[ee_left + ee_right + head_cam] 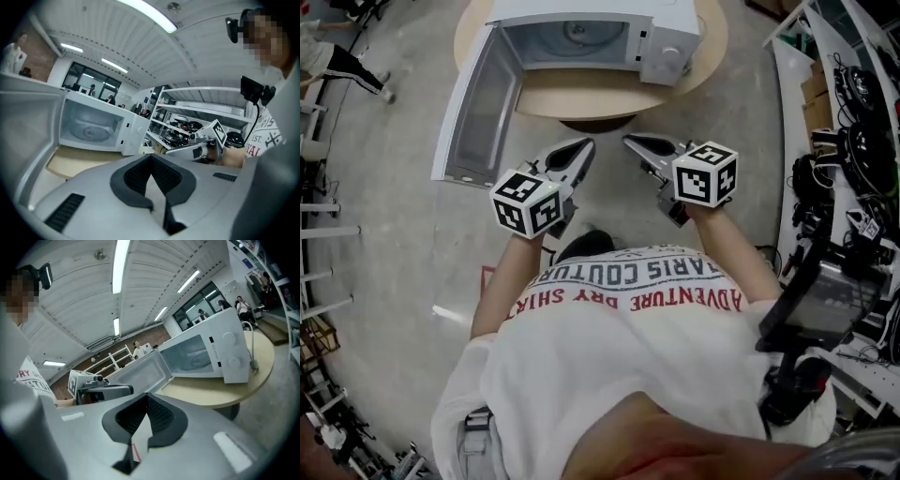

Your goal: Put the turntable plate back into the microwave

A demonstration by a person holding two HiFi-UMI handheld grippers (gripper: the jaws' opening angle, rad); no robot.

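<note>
The microwave door [478, 103] stands swung open, overhanging the left edge of the round table [581, 96]. Left gripper [579, 147]: jaws pressed together with nothing between them, held in the air off the table's near edge. The turntable plate [577, 34] lies inside the cavity of the white microwave [670, 47], which stands on the table. Right gripper [632, 142]: jaws likewise together and empty, near the left gripper.

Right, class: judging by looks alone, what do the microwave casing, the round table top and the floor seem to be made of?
The microwave casing is probably painted sheet metal: smooth white with a soft sheen. The table top looks like wood or laminate: matt pale tan, with no grain visible. The floor is likely polished concrete: mottled grey with faint reflections.
</note>
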